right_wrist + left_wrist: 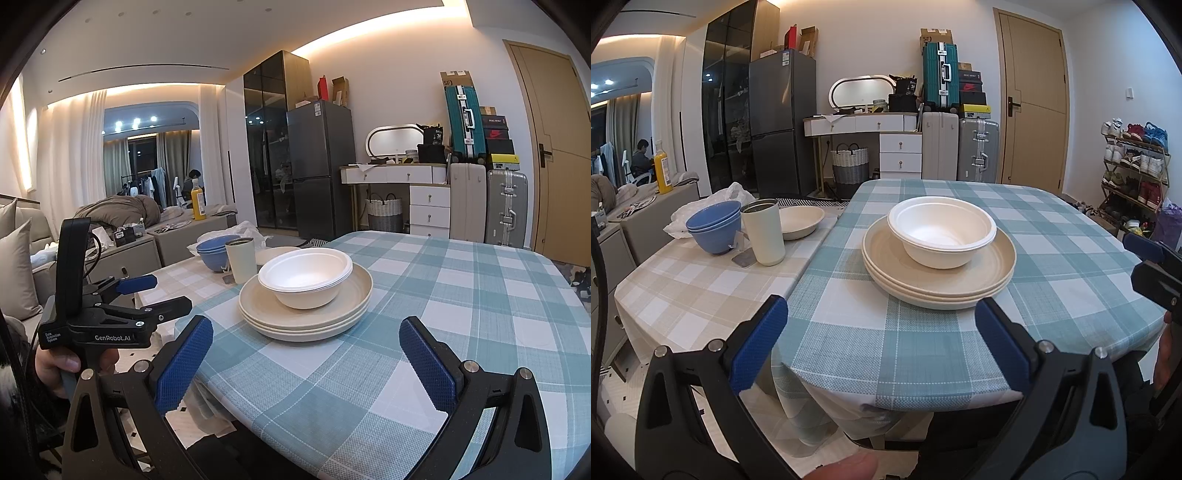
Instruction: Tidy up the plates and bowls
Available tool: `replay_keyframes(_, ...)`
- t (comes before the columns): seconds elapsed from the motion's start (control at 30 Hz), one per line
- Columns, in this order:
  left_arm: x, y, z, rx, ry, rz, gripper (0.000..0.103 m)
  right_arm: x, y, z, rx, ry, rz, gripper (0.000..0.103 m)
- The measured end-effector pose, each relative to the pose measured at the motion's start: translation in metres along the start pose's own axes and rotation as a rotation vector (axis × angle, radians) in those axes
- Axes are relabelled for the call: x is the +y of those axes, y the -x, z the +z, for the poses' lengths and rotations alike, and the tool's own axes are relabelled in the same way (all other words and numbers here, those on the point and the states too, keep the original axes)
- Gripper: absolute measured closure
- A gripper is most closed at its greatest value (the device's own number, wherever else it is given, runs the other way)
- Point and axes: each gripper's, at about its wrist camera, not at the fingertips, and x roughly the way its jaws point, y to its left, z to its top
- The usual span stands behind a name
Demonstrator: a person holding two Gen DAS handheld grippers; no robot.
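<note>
Cream plates (938, 284) stacked at centre frame on the teal-checked desk (1052, 258), three rims showing, with white bowls (942, 230) nested on top, upright and resting inside the top plate; two bowl rims visible in the right wrist view (304, 277); same plate stack seen there just left of centre (304, 317). Left hand-held gripper (879, 339) at the bottom of its own view, blue pads spread wide and empty, poised over the near edge of the desk, short of the plates and not touching them; seen again at the left of the right wrist view, gripped by a hand (59, 363). Right hand-held gripper (306, 360) low in its frame, pads likewise spread wide with nothing between them, near the stack but apart from it; its blue tip also at the right edge of the left wrist view. At left of the left wrist view, on the beige-checked cloth (683, 295): blue bowls (714, 225) nested together, a pale tumbler (764, 232) just beside them, another cream plate (801, 219) behind the tumbler.
</note>
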Motion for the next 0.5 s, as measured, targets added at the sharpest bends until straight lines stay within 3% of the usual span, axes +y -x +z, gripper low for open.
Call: replay_keyframes(0.5, -0.0007, -0.0001, 0.0004, -0.005, 0.002, 0.001, 0.002, 0.0021, 0.0005, 0.0011, -0.007, 0.003, -0.002, 0.000)
